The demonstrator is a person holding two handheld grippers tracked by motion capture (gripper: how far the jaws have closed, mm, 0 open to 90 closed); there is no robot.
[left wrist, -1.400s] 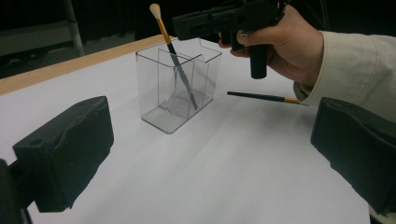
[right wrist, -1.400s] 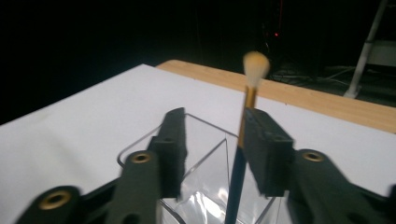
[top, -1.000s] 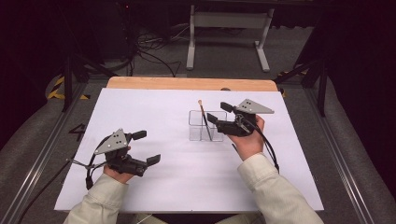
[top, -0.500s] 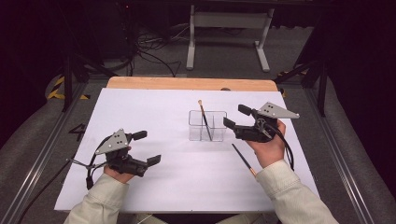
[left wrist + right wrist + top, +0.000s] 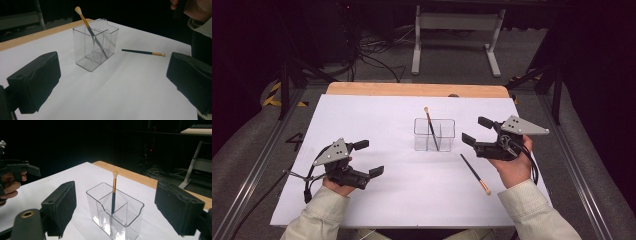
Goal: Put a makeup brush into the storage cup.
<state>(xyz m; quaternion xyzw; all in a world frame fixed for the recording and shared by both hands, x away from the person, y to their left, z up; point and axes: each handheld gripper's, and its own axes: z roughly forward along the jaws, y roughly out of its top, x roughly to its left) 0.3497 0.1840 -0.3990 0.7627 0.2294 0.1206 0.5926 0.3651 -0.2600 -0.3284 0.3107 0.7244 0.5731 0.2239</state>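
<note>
A clear divided container [image 5: 434, 135] stands in the middle of the white sheet. One dark-handled brush [image 5: 430, 127] leans in it, bristles up. A second brush [image 5: 475, 173] lies flat on the sheet to its front right. My right gripper [image 5: 475, 131] hovers just right of the container and faces it; its jaws have just been opening and nothing is between them. In the right gripper view, the container [image 5: 115, 212] and the brush [image 5: 114, 192] sit ahead between the wide pads [image 5: 62, 205]. My left gripper [image 5: 369, 158] rests open at the front left, holding nothing. From it I see the container [image 5: 96, 45] and the lying brush [image 5: 142, 52].
The white sheet [image 5: 377, 115] covers the table, and a wooden edge [image 5: 412, 90] shows along the back. Beyond the table are a metal stand [image 5: 457, 30] and floor cables [image 5: 372, 57]. Metal rails [image 5: 252, 175] run along both sides.
The right gripper has drawn back to the right, away from the container, and its jaws stand wider. The brush lying on the sheet has come into view beside the right forearm. The left gripper has stayed put.
</note>
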